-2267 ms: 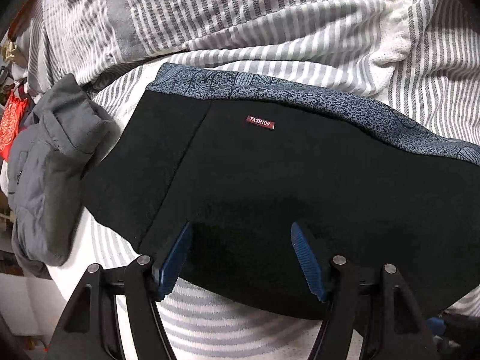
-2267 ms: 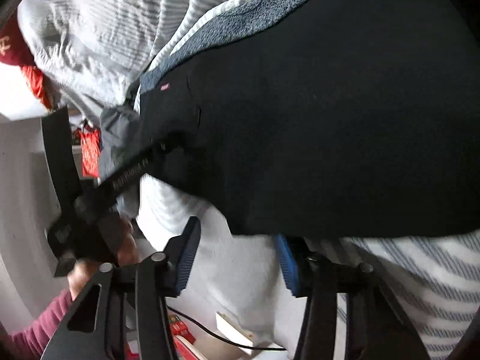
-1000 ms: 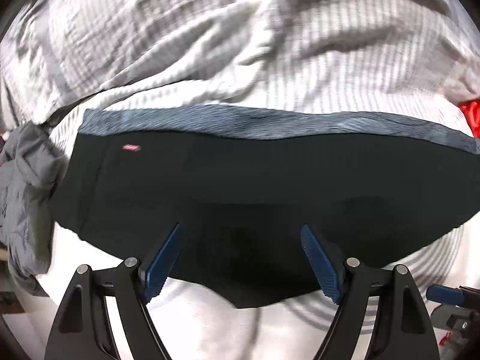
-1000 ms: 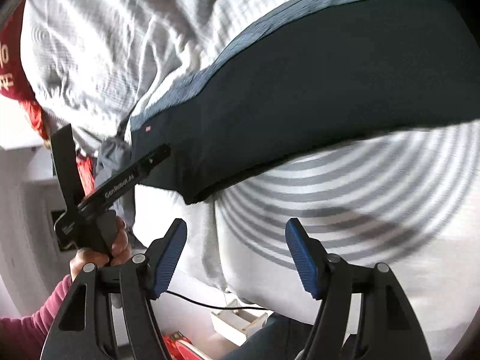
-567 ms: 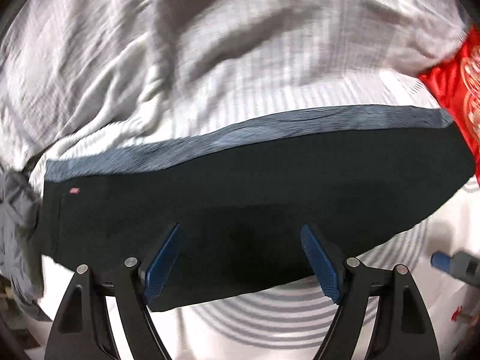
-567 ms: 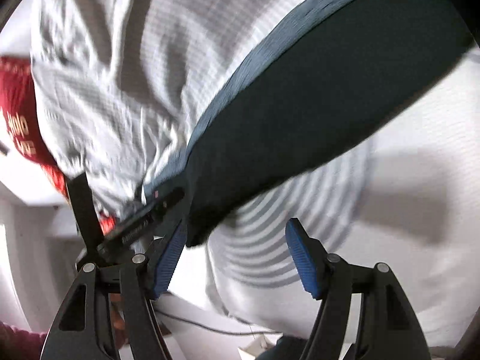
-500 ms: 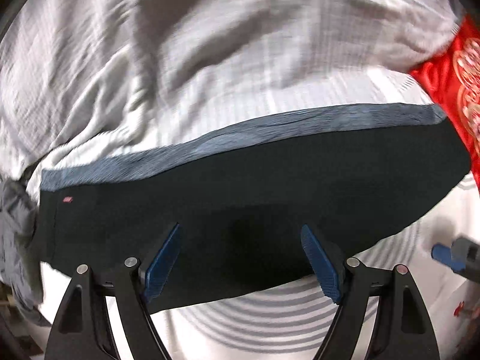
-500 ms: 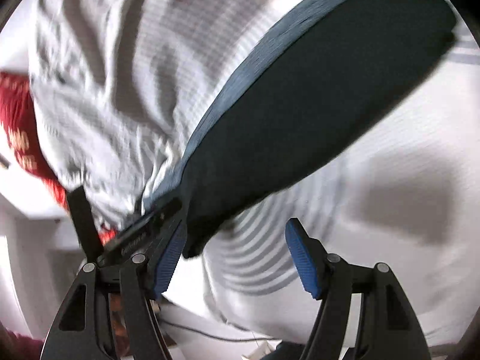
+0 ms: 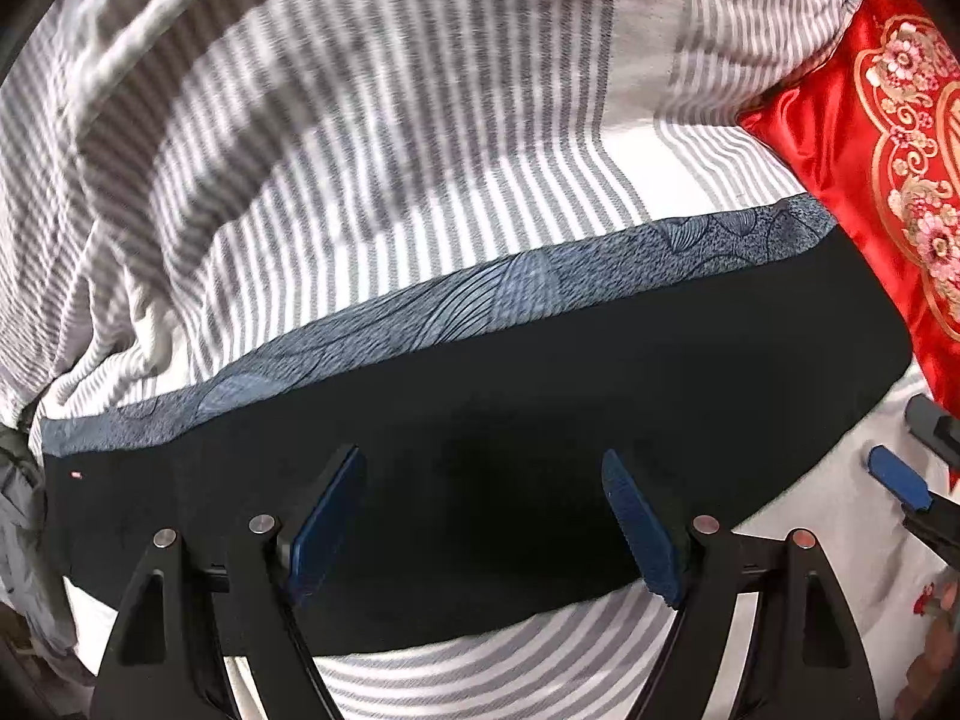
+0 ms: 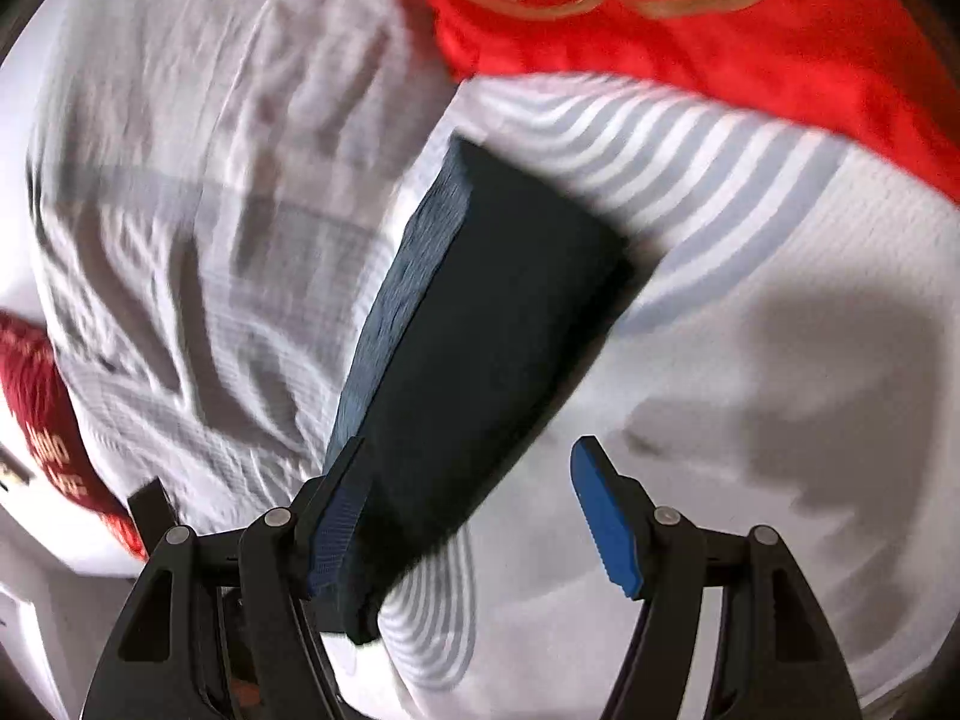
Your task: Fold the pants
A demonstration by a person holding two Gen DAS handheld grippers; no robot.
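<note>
Since a moment ago both my tools have swung toward the right end of the black pants (image 9: 540,420), and the red embroidered cushion (image 9: 888,138) now shows much larger. These pants lie flat on the bed, folded into one long band, with a blue-grey patterned strip (image 9: 480,294) along the far edge and a small red label (image 9: 75,473) near the left end. My left tool (image 9: 483,516) hovers over the near edge of the pants with its blue pads wide apart, gripping nothing. My right tool (image 10: 468,516) is also spread open; its left pad (image 10: 336,522) is over the pants' edge, but this view is blurred. Under everything is the grey-and-white striped bedsheet (image 9: 372,138). A grey garment (image 9: 18,516) lies at the far left.
</note>
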